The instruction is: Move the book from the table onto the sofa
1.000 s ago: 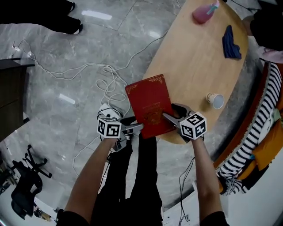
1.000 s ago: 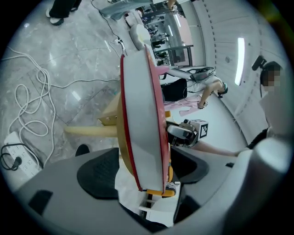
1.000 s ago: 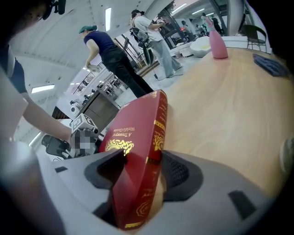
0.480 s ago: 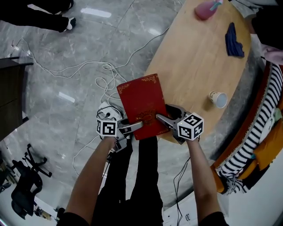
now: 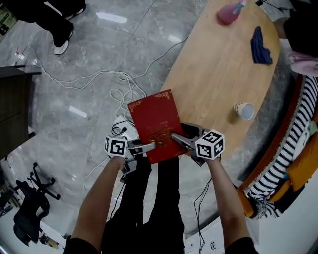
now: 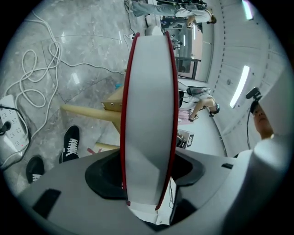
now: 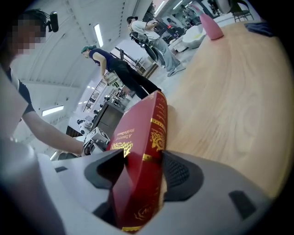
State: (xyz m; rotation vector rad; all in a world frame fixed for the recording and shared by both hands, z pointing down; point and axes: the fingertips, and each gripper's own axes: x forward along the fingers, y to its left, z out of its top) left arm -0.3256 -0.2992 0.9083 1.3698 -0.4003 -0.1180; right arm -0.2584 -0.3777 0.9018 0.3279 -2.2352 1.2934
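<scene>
The red hardcover book (image 5: 155, 124) hangs over the near-left edge of the wooden table (image 5: 218, 74), mostly above the floor. My right gripper (image 5: 178, 140) is shut on its near right side; in the right gripper view the pads clamp the red book (image 7: 142, 151) by its gold-printed spine. My left gripper (image 5: 151, 146) grips the near left corner. Its jaws have just been closing, and in the left gripper view the pads press both covers of the book (image 6: 149, 114), whose white page edge faces the camera.
A paper cup (image 5: 243, 110), a blue cloth (image 5: 261, 45) and a pink bottle (image 5: 228, 12) stand on the table. The sofa's striped cushion (image 5: 293, 149) is at the right. White cables (image 5: 119, 89) and a power strip (image 5: 119, 131) lie on the floor.
The book has slid left and toward me, further off the table edge, with both grippers moving along. The left gripper's jaws have closed onto its corner.
</scene>
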